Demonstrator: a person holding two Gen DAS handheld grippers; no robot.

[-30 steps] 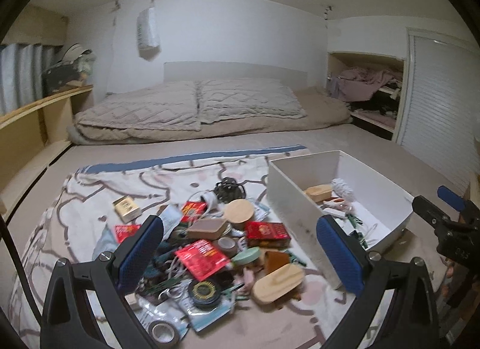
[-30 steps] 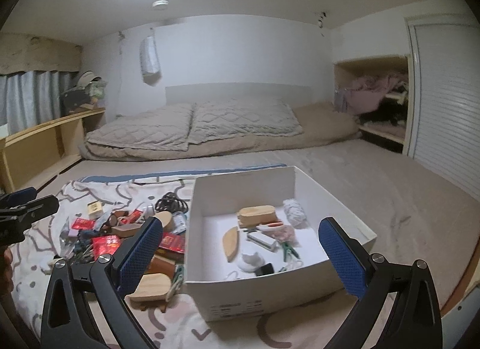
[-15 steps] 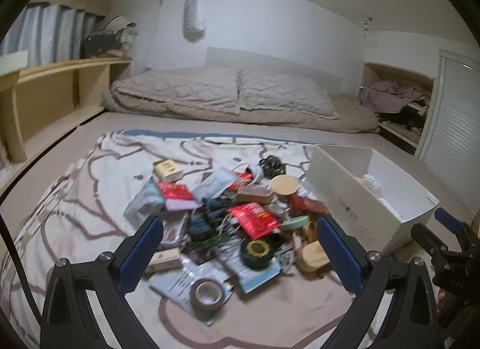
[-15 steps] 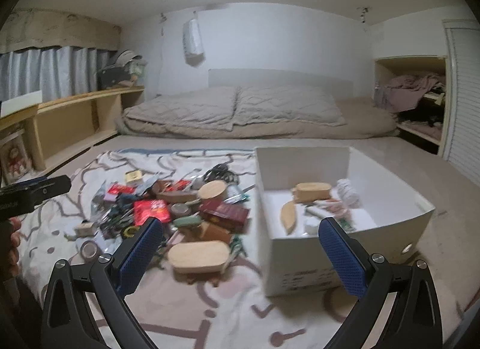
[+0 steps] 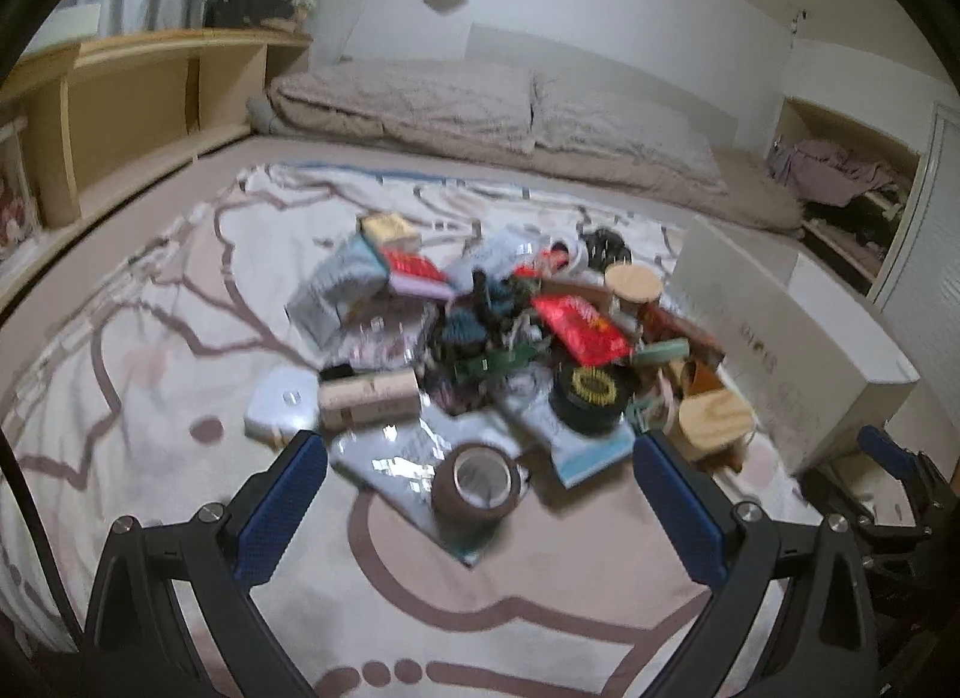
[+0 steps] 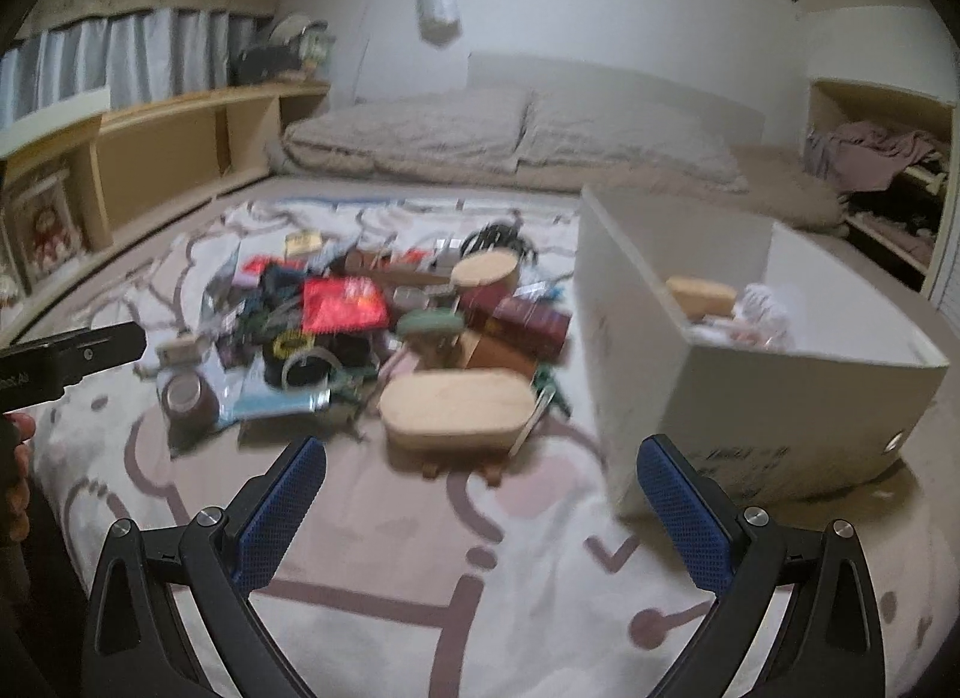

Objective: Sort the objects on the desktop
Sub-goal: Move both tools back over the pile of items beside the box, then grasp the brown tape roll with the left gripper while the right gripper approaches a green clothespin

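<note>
A patterned sheet (image 5: 150, 374) is lying spread over the bed, and the desktop objects are sitting heaped on it. At the far left of the heap, a small white pad (image 5: 282, 405) is lying flat, touching a pale cardboard tube (image 5: 369, 396) lying on its side. The left tool (image 5: 480, 509) is hovering low over the sheet with its blue pads wide apart, gripping nothing; a brown tape roll (image 5: 480, 479) is lying between them and a little ahead, resting on a shiny plastic packet (image 5: 396, 458). Beyond it a black reel (image 5: 591, 398) with a yellow centre is sitting beside a red packet (image 5: 579, 329). Further right, an oval wooden box (image 6: 456, 410) is resting at the near edge of the heap, with a round wooden lid (image 6: 485, 273) behind it and a dark red box (image 6: 528, 318) between them. The right tool (image 6: 480, 512) is hanging above bare sheet, its jaws also spread and empty, the oval box just ahead of it. At the far right, a white bin (image 6: 660, 338) is standing on the bed just beside the heap, holding another wooden piece (image 6: 701, 293) and some white items that are too blurred to name.
</note>
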